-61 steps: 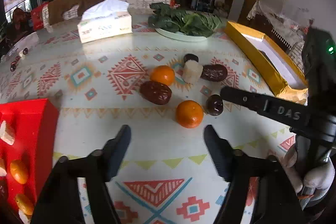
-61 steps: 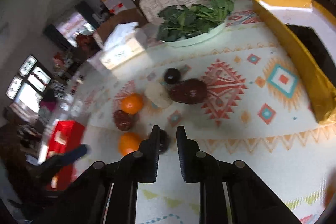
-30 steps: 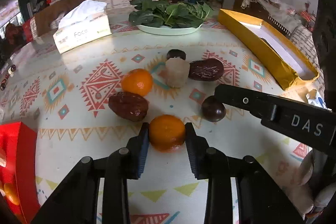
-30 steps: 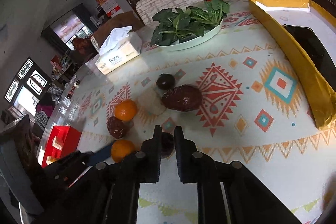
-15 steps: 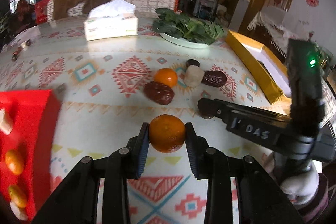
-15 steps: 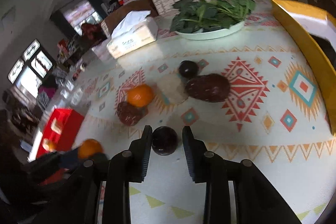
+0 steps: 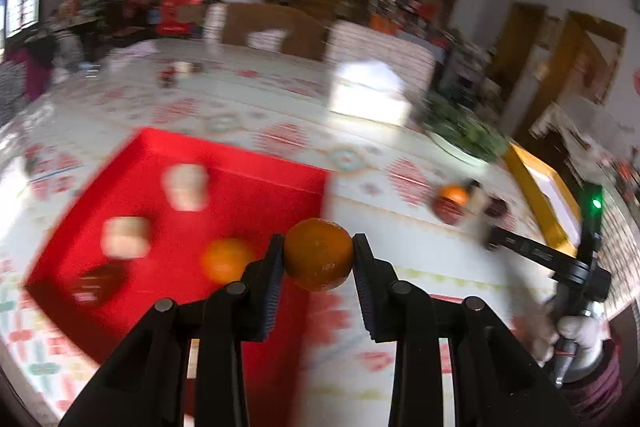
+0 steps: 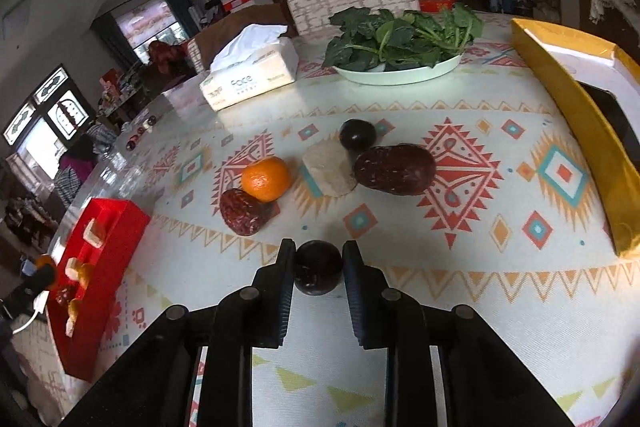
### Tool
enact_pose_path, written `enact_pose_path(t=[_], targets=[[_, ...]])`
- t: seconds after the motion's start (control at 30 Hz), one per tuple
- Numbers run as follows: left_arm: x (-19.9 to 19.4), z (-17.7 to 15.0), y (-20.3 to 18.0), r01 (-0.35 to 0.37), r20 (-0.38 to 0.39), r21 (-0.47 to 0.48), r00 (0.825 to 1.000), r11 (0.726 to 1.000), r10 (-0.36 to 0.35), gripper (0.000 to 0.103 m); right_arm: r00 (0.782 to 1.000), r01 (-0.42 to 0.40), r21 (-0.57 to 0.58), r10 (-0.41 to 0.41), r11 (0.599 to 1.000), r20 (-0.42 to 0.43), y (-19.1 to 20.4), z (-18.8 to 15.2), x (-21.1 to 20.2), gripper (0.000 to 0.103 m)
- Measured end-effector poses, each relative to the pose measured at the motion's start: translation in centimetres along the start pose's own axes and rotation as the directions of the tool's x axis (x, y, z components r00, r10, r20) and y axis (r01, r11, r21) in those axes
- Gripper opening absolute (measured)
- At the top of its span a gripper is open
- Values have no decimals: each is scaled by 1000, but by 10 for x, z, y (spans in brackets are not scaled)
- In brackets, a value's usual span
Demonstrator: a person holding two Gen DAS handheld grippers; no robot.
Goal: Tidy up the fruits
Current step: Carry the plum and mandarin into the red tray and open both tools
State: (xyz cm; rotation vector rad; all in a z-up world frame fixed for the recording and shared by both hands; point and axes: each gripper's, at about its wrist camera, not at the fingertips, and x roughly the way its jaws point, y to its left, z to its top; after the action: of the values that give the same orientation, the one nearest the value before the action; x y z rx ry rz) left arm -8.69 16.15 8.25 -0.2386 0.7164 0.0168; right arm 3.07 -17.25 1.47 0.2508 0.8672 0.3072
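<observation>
We take the red tray [image 7: 256, 183] as our landmark. The left gripper [image 7: 319, 254] is clamped on an orange [image 7: 319, 254], pads pressing both its flanks, and the fruit hangs just over the tray's near right corner, clear of the floor of the tray. Inside the tray, down and to the left of the held orange, lie another orange [image 7: 226, 259], two pale blocks and a dark piece; the left wrist view is smeared, so we cannot name these more closely. We judge the drop turns on this: open red floor lies ahead and left of the claw, so the fruit should go further in over the tray before the jaws part.

The right gripper [image 8: 319, 267] brackets a small dark round fruit [image 8: 319, 267] on the patterned cloth [image 8: 460, 279], well to the right of the tray. Its jaws have just been closing on it and the pads now appear to touch both sides. Beyond it a mandarin [image 8: 266, 178], two dates and a pale block remain, all right of the tray and nearer the right hand.
</observation>
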Motion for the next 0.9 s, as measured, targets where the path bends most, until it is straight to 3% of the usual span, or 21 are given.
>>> enact_pose_path(t=[0.13,0.4,0.7,0.9], targets=[[-18,-1,44,-76,28,-51,997,996,77,32,999,41,9,-41,999,-15,15,-6,-11,24],[-33,-12,101,-93,35,-143,994,985,99,32,997,-71,-96,71,993,-2,104,-6,-41,24],[-22,-20,115,-119,0,-135,993,984,120,32,965,-262,-257,245,930,-98,223,-32,-31,24],[-12,-21,118,-128,-20,-131,992,983,126,33,949,-305,-306,261,902,-177,267,-54,-3,24]])
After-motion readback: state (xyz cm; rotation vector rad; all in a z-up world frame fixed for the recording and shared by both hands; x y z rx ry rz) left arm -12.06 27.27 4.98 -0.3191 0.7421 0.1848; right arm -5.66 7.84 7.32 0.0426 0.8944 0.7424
